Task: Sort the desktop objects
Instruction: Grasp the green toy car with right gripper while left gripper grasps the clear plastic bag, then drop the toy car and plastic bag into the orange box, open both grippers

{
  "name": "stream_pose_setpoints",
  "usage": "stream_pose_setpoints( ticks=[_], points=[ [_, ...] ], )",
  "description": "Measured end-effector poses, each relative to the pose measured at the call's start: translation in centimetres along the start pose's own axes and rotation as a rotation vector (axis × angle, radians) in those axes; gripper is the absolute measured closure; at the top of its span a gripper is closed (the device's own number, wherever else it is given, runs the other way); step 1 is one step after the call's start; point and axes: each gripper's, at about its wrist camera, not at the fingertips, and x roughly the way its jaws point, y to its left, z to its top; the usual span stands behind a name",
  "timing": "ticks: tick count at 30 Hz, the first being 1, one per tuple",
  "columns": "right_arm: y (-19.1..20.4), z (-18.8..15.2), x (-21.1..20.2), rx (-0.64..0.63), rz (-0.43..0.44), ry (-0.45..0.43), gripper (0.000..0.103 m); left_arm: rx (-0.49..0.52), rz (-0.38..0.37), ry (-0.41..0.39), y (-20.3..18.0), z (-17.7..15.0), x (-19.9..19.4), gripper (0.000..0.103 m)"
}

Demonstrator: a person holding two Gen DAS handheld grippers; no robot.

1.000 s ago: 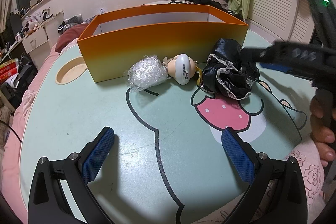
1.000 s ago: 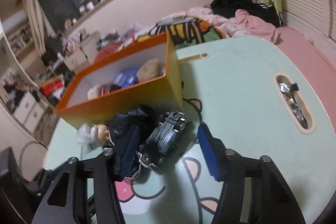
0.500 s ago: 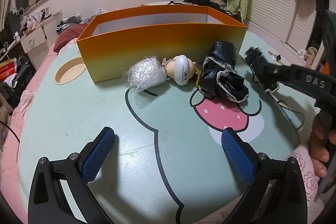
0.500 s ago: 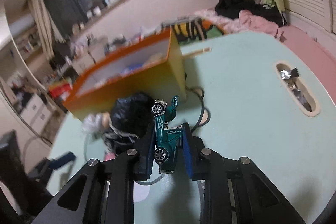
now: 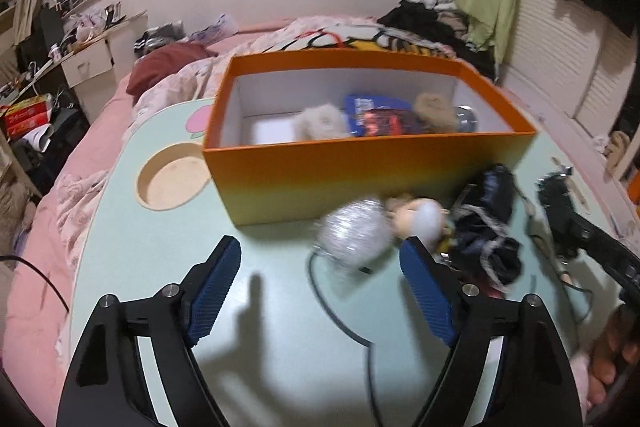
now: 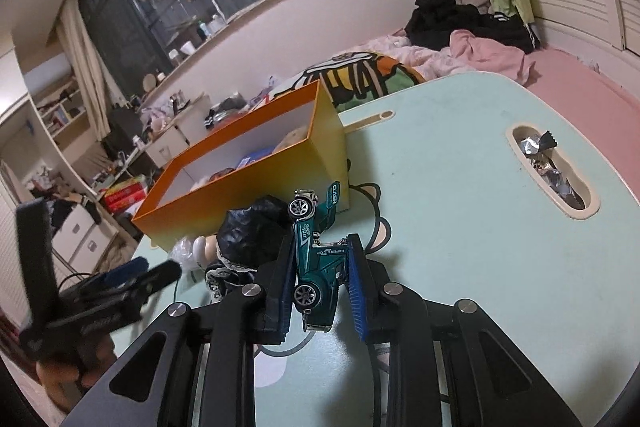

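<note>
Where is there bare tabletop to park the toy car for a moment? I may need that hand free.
Bare mint table lies between the orange box and the oval slot. Crowded: the strip before the box, with foil ball, doll and black bundle.

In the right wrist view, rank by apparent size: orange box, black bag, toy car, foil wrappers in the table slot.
1. orange box
2. black bag and toy car: look alike; the car, gripped in the right tool, sits nearer the camera, so unsure
3. foil wrappers
</note>
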Motion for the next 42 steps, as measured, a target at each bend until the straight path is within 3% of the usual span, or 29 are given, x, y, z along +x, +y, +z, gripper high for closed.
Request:
stream_pose_setpoints(
  ticks=[6,8,9,16,21,26,29,30,31,32,33,35,37,40,42],
  points=[
    [-0.1,-0.2,0.1,-0.002,0.000,0.001,0.080,0.138,-0.030,0.030,-1.7,0.3,1.2,0.028],
    [0.0,-0.2,0.1,-0.002,0.000,0.000,0.080,0.159,-0.030,0.055,-2.2,0.2,2.0,0.063],
    [0.0,-0.2,0.1,-0.003,-0.001,0.000,0.080,0.148,-0.048,0.051,-2.1,0.1,1.9,0.066],
    [-0.2,-0.1,-0.2,-0.007,0.008,-0.017,0.080,0.121,-0.049,-0.062,-0.4,-1.0,-1.2,0.067],
    [1.9,1.4,-0.8,-0.084,0.010,-0.047,0.080,0.092,-0.076,-0.141,0.4,1.5,-3.7,0.067],
    [6.0,6.7,1.1,-0.178,0.012,-0.101,0.080,0.045,-0.078,-0.194,0.4,6.2,-3.7,0.067],
    [7.2,9.1,4.1,-0.201,-0.026,-0.100,0.079,-0.012,-0.076,-0.158,0.6,8.0,-1.7,0.066],
    [7.4,9.3,5.4,-0.214,-0.049,-0.081,0.077,-0.026,-0.094,-0.137,0.7,8.1,-0.9,0.064],
    [7.4,9.3,7.1,-0.226,-0.068,-0.037,0.071,-0.039,-0.116,-0.097,0.8,8.2,0.2,0.046],
    [7.3,9.2,8.6,-0.232,-0.088,0.016,0.051,-0.056,-0.127,-0.048,0.9,8.0,1.4,0.030],
    [7.0,8.8,10.0,-0.233,-0.120,0.068,0.049,-0.070,-0.117,-0.033,0.9,7.5,1.9,0.028],
    [7.3,7.7,10.1,-0.314,-0.205,0.015,0.043,-0.068,-0.104,-0.051,1.0,6.7,2.5,0.028],
    [7.6,7.4,9.9,-0.350,-0.234,0.003,0.043,-0.039,-0.088,-0.071,0.7,6.3,2.3,0.027],
    [7.3,7.7,8.5,-0.312,-0.200,-0.027,0.042,-0.045,-0.112,-0.095,0.7,6.4,1.3,0.027],
    [7.2,7.7,6.8,-0.284,-0.175,-0.082,0.032,-0.042,-0.121,-0.134,0.6,6.2,-0.1,0.024]
  ],
)
